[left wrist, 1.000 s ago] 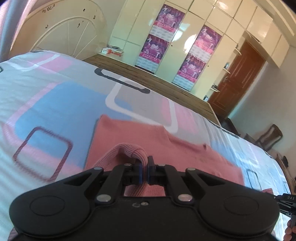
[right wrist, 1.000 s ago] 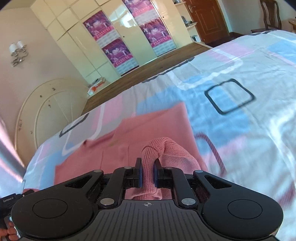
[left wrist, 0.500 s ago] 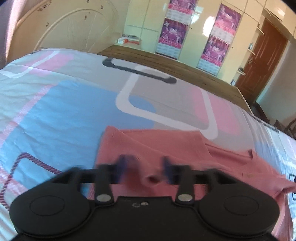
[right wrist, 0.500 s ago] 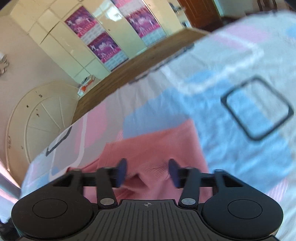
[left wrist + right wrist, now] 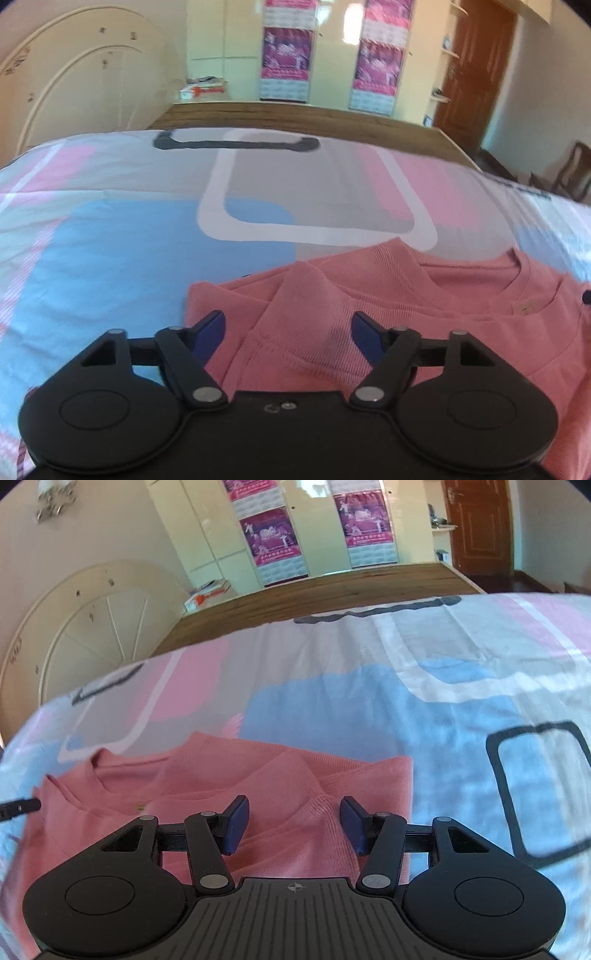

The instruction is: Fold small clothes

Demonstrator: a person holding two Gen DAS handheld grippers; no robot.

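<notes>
A small pink knit top (image 5: 461,332) lies on the patterned bed sheet (image 5: 129,240), its neckline facing away, with both sleeves folded inward over the body. My left gripper (image 5: 288,334) is open, its blue pads either side of the folded left sleeve. My right gripper (image 5: 293,821) is open above the folded right sleeve of the top (image 5: 221,775). Neither holds cloth. The tip of the left gripper (image 5: 20,806) shows at the left edge of the right wrist view.
The sheet (image 5: 443,709) has blue, pink and grey blocks. A wooden footboard (image 5: 295,118) runs along the far edge of the bed. Beyond it stand cream wardrobes with posters (image 5: 284,55), a brown door (image 5: 476,66) and a chair (image 5: 565,173).
Both grippers were shut on the pink sleeves a second ago. They have opened and let the sleeves drop folded onto the top, and have drawn back a little.
</notes>
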